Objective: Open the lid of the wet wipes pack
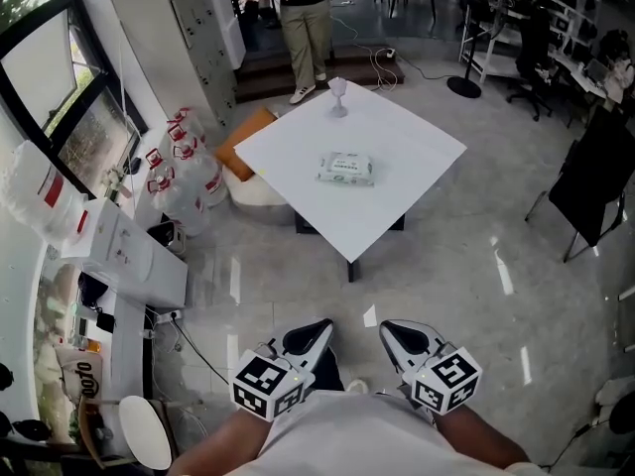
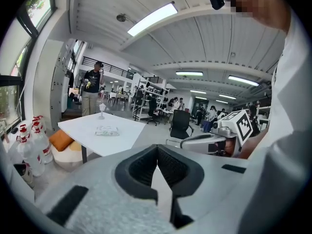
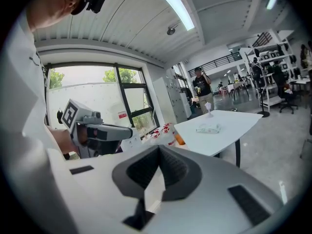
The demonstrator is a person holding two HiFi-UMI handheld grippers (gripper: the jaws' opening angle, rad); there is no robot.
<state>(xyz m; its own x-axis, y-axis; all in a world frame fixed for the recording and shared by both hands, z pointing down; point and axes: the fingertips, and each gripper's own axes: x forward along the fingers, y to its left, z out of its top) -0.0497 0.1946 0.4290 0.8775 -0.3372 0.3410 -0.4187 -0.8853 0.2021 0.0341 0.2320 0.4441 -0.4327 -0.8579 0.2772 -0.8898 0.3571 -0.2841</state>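
On white counter (image 1: 397, 191), well ahead of both grippers: wet wipes pack (image 1: 346, 169) near centre, lying flat; small white goblet (image 1: 338, 97) at far corner. Beyond counter, person (image 1: 306, 13) standing; at counter's left, water bottles (image 1: 181, 172) and orange cushion (image 1: 243, 137). Glossy floor (image 1: 446, 276) lies between grippers and counter. Left gripper (image 1: 310, 337), right gripper (image 1: 405, 339): jaws pressed together, holding nothing. Pack's long axis runs left-right across head view, printed face up.

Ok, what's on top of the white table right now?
On the white table are the wet wipes pack, near the middle, and a small white stemmed cup at the far corner. Nothing else shows; the pack hides the spot beneath it.
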